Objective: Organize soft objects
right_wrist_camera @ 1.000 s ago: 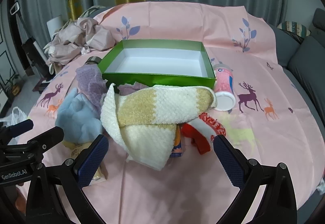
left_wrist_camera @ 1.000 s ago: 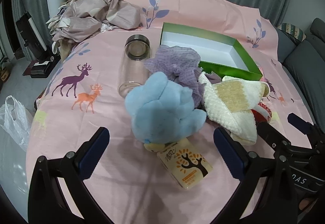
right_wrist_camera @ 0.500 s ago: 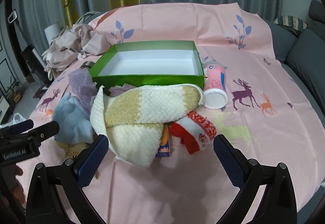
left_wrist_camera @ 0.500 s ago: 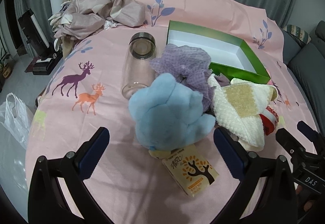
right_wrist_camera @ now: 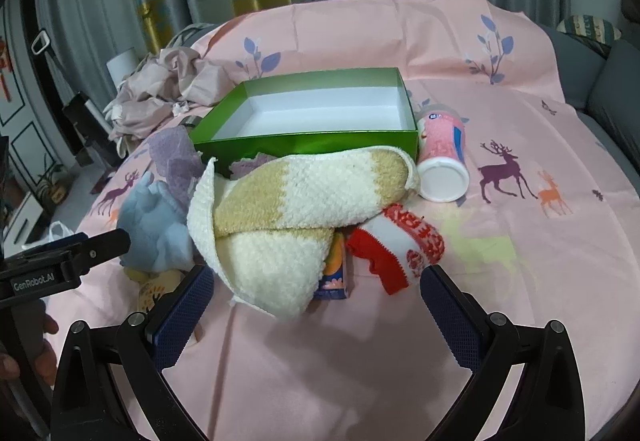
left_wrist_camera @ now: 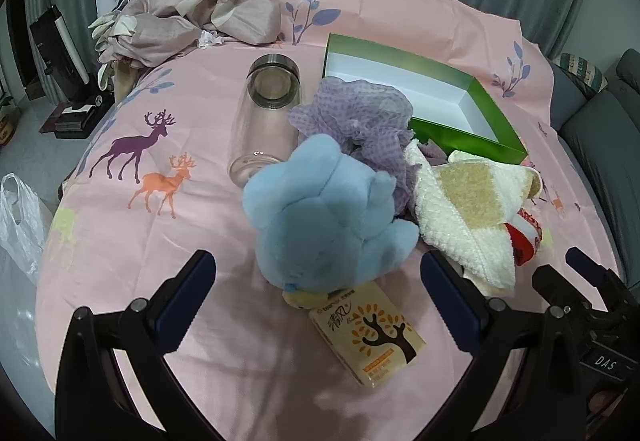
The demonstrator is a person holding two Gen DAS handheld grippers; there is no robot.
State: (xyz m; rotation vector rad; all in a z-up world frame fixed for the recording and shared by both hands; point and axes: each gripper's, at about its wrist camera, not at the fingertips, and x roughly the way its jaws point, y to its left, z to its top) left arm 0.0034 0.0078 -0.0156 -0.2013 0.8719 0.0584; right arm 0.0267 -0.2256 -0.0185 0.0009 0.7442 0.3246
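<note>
Both grippers have crept closer to the pile since 1 s ago; items unmoved. Left gripper [left_wrist_camera: 318,303] jaws spread wide, empty, just short of the blue plush toy [left_wrist_camera: 324,217], which lies on a tissue pack [left_wrist_camera: 370,337]. Right gripper [right_wrist_camera: 316,307] also wide apart, empty, near the cream-and-tan towel [right_wrist_camera: 288,209]. Towel overlaps a red-white sock [right_wrist_camera: 404,245] and a small orange carton [right_wrist_camera: 334,269]. Purple mesh pouf [left_wrist_camera: 352,121] touches the green box [right_wrist_camera: 304,139], which sits behind the pile. Glass jar [left_wrist_camera: 266,113] and pink canister [right_wrist_camera: 442,157] lie on their sides on the pink tablecloth [left_wrist_camera: 160,249]
</note>
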